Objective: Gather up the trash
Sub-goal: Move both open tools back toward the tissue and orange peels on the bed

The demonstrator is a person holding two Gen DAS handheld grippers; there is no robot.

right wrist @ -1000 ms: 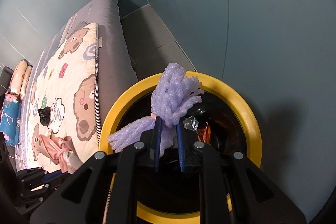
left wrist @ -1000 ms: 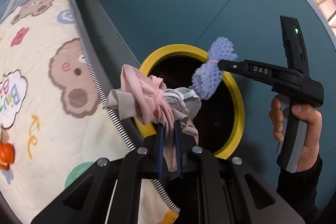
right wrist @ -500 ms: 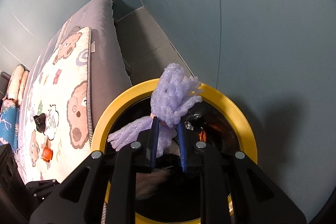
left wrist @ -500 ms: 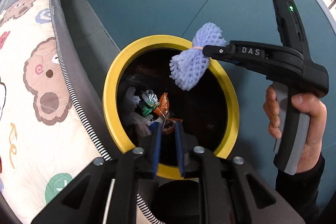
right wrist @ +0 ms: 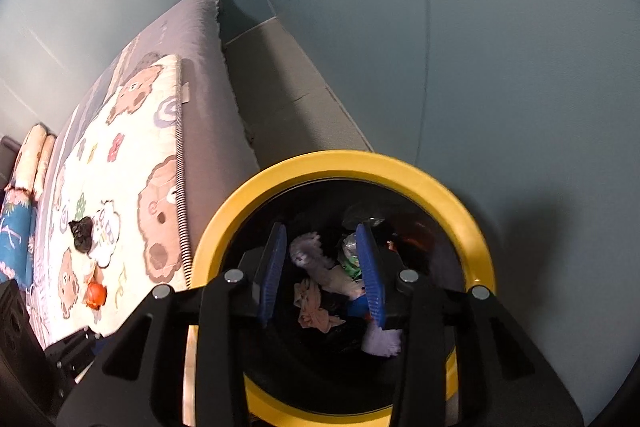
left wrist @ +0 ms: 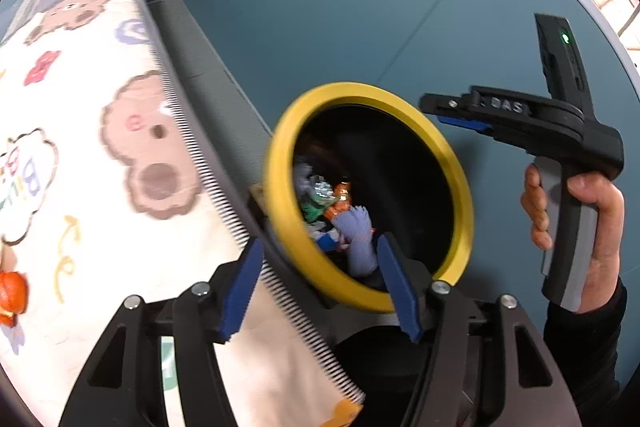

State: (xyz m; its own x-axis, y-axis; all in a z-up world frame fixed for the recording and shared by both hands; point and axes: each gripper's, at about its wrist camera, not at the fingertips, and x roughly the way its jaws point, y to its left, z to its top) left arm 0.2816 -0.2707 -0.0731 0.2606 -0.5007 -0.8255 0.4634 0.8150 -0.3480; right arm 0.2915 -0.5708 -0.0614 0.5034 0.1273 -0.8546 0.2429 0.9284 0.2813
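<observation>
A black bin with a yellow rim (left wrist: 280,155) (right wrist: 344,163) stands beside the bed. Inside lie the purple foam net (left wrist: 358,231) (right wrist: 384,341), a pink cloth (right wrist: 314,311) and several wrappers (left wrist: 326,197). My left gripper (left wrist: 320,281) is open and empty at the bin's near rim. My right gripper (right wrist: 322,267) is open and empty above the bin's mouth; it also shows in the left wrist view (left wrist: 448,111) over the far rim.
A bed with a bear-print blanket (left wrist: 80,147) (right wrist: 132,195) lies left of the bin. On it are an orange scrap (right wrist: 95,294) (left wrist: 12,293) and a black scrap (right wrist: 82,233). A teal wall (right wrist: 480,47) is behind.
The left gripper dropped the pink cloth into the bin, then opened wide. The right gripper opened and let the purple foam net fall into the bin.
</observation>
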